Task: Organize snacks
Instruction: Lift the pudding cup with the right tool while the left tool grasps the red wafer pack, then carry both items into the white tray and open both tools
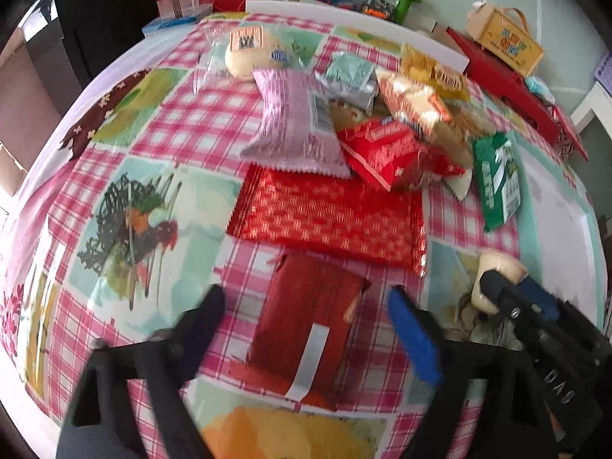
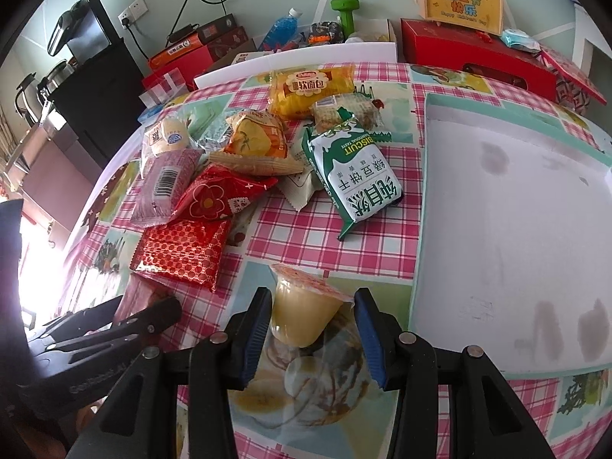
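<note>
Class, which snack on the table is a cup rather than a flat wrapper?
The yellow jelly cup, standing between the right hand-held gripper's fingers; every other snack is a pouch.

Desk [image 2: 336, 237] carried a pink-checked cloth printed with food pictures. Beyond its far edge: green dumbbell [image 2: 345, 13] upright, blue water bottle [image 2: 282, 32] lying on its side just left of it. Yellow gift box with strap handle [image 2: 461, 2] sat on top of a long red box [image 2: 478, 59] at the far right. Stacked red and orange cartons [image 2: 183, 53] stood at the far left. Black cabinet [image 2: 99, 88] against the wall; wall socket [image 2: 132, 11] above it with a black cable plugged in.
</note>
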`<action>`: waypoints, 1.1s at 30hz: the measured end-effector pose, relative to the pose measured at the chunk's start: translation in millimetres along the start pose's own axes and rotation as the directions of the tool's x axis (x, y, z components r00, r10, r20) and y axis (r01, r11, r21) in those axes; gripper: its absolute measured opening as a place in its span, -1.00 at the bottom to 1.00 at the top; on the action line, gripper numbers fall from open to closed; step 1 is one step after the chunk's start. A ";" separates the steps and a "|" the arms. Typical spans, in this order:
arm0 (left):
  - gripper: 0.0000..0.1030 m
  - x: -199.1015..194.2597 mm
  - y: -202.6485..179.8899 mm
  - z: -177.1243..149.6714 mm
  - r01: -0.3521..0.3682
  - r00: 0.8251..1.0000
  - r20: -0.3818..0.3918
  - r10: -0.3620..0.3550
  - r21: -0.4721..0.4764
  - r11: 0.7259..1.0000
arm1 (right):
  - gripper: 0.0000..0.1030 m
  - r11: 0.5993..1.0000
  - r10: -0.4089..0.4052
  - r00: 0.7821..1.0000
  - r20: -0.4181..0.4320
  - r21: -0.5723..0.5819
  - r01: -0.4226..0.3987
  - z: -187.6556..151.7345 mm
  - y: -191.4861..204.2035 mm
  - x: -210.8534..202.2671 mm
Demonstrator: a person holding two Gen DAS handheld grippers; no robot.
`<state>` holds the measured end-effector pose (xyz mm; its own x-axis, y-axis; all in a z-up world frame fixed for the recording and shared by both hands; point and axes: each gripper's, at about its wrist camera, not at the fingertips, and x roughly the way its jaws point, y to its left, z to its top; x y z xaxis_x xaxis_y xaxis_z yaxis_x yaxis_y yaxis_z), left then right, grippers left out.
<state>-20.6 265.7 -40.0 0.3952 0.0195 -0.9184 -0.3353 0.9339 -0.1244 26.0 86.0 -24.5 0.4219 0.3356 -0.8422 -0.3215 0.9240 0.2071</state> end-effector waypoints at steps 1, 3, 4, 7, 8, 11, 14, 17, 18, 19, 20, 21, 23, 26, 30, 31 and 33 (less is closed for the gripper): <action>0.38 -0.1 -0.7 -0.8 -0.018 1.000 0.004 0.018 0.007 1.000 | -0.08 1.000 0.001 1.000 -0.001 0.002 -0.001 -0.1 -0.4 -0.2; 0.12 -1.9 -0.3 -2.5 -0.024 1.000 0.010 0.024 0.008 1.000 | -0.08 1.000 0.002 1.000 -0.002 0.004 -0.002 0.0 -0.7 -0.2; -0.08 -3.5 -0.1 -3.1 -0.019 1.000 0.016 0.019 0.007 1.000 | -0.08 1.000 0.002 1.000 -0.002 0.003 -0.002 0.1 -0.7 -0.2; -0.15 -5.4 1.2 -2.9 -0.009 1.000 0.025 0.009 0.003 1.000 | -0.08 1.000 0.001 1.000 -0.003 0.003 -0.001 0.3 -0.8 -0.3; -0.15 -4.6 0.5 -1.8 -0.008 1.000 0.026 0.008 0.001 1.000 | -0.08 1.000 0.002 1.000 -0.002 0.003 -0.002 0.1 -0.7 -0.2; -0.16 -6.6 1.5 0.1 0.002 1.000 0.032 -0.002 -0.002 1.000 | -0.08 1.000 0.003 1.000 -0.002 0.001 -0.003 0.0 -0.8 -0.5; -0.20 -13.3 -1.2 2.7 0.011 0.999 0.052 -0.011 0.001 1.000 | -0.09 1.000 0.008 1.000 0.006 0.007 -0.008 0.7 -1.1 -3.0; -0.21 -22.2 -3.0 3.9 0.020 0.997 0.079 -0.020 0.007 1.000 | -0.15 1.000 0.021 1.000 0.020 0.014 -0.021 1.7 -2.9 -7.8; -0.21 -25.3 -4.0 4.8 0.023 0.996 0.088 -0.024 0.009 1.000 | -0.15 1.000 0.024 0.999 0.025 0.016 -0.024 2.1 -3.1 -9.4; -0.21 -27.4 -4.3 5.4 0.026 0.995 0.092 -0.027 0.010 1.000 | -0.15 1.000 0.024 0.999 0.028 0.014 -0.025 2.6 -2.9 -10.6; -0.21 -30.7 -4.7 5.8 0.029 0.994 0.101 -0.030 0.011 1.000 | -0.15 1.000 0.021 0.999 0.029 0.009 -0.022 2.9 -2.3 -11.4; -0.21 -32.9 -5.5 6.5 0.030 0.993 0.109 -0.032 0.016 0.999 | -0.15 1.000 0.021 0.999 0.029 0.009 -0.021 3.2 -2.7 -11.6; -0.21 -34.1 -8.1 7.9 0.024 0.993 0.116 -0.027 0.025 0.999 | -0.15 1.000 0.024 0.999 0.029 0.011 -0.024 3.1 -3.1 -11.7; -0.21 -33.1 -9.1 8.7 0.024 0.993 0.113 -0.027 0.027 0.999 | -0.15 0.999 0.026 0.999 0.039 0.019 -0.027 3.4 -5.0 -14.2; -0.21 -34.5 -8.6 8.7 0.022 0.992 0.123 -0.025 0.025 0.999 | -0.15 0.999 0.040 0.997 0.068 0.021 -0.042 5.3 -6.1 -21.7; -0.21 -35.5 -8.5 8.4 0.022 0.992 0.126 -0.025 0.024 0.999 | -0.15 0.999 0.044 0.996 0.076 0.020 -0.045 5.7 -5.9 -23.5; -0.21 -37.1 -8.7 8.7 0.023 0.991 0.131 -0.026 0.024 0.999 | -0.15 0.998 0.050 0.994 0.094 0.020 -0.052 6.8 -5.3 -28.0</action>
<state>-24.9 260.0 -1.6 0.5126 0.0415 -0.8576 -0.3056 0.9423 -0.1370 21.7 72.9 1.4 0.4828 0.3972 -0.7805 -0.3263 0.9086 0.2605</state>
